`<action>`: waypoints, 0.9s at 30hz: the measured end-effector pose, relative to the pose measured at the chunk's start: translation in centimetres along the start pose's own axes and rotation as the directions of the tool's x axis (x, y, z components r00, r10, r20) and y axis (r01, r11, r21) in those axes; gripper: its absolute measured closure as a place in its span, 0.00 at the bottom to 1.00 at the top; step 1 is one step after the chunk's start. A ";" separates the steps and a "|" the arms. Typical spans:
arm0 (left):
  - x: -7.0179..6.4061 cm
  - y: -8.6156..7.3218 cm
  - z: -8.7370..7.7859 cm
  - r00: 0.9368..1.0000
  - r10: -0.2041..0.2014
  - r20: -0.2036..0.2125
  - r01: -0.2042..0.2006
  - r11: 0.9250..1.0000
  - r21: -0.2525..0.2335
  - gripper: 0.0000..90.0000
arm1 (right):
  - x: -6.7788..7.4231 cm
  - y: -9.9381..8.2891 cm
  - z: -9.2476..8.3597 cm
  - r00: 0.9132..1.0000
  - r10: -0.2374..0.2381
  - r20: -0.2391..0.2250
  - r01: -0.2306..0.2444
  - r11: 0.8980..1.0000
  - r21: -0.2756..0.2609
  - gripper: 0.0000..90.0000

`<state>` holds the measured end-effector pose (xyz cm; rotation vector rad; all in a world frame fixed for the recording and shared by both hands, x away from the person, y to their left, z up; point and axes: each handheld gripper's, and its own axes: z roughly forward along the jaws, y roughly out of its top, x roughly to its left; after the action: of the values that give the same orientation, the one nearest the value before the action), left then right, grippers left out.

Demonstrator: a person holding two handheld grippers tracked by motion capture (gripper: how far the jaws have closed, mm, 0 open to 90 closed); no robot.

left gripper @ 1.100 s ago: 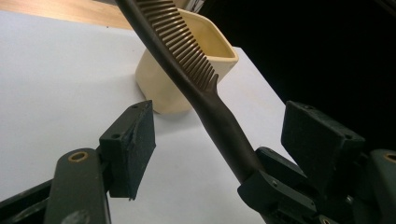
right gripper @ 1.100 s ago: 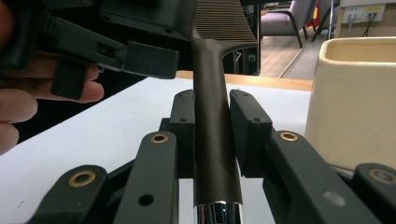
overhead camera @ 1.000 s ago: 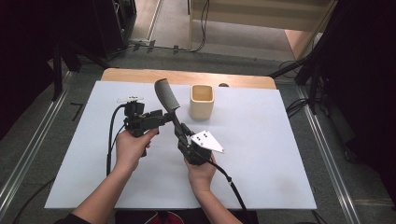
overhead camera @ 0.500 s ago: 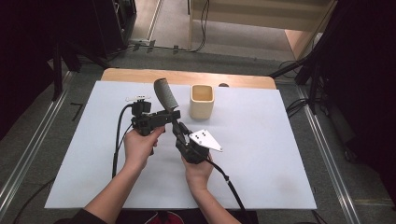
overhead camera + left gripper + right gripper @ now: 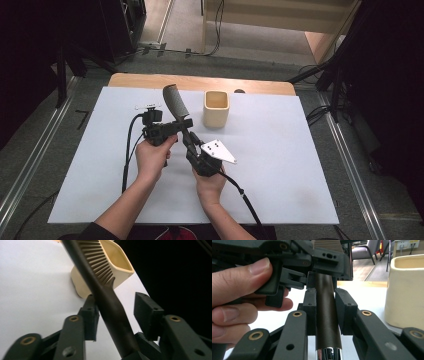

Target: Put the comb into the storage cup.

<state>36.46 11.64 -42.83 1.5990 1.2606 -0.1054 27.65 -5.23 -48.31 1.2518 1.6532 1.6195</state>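
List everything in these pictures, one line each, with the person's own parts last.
dark brown plastic comb: one, dark brown with a chrome handle end, held upright over the sheet, handle in the right gripper
cream square ceramic cup: one, cream, standing on the sheet beyond the grippers
white sheet: one, white, covering the table
wooden table: one, light brown, far edge showing
left gripper: one, black, jaws just been closing around the comb handle, gap on one side
right gripper: one, black, clamped on the handle

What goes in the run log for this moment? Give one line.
right gripper: shut on comb handle | left gripper: fingers just closing round handle, one side gapped | cup: upright, beside
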 end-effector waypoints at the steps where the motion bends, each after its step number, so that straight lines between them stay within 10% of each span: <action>1: 0.1 0.0 0.0 1.000 -0.012 0.003 0.012 1.000 -0.001 0.66 | 0.0 0.0 0.0 1.000 0.000 0.001 0.000 1.000 -0.003 0.78; 23: 0.6 -0.1 -0.4 0.994 -0.079 0.070 0.079 0.997 -0.003 0.81 | -0.1 -0.2 0.1 0.999 -0.034 -0.022 0.034 0.999 0.008 0.77; 27: 0.3 0.0 -0.6 0.999 -0.023 0.033 0.024 1.000 -0.015 0.81 | -0.2 -0.2 0.1 0.998 -0.042 -0.046 0.041 0.999 -0.004 0.70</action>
<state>36.26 12.32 -42.77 1.5640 1.2525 -0.1359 27.78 -5.30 -48.58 1.1789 1.6924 1.6370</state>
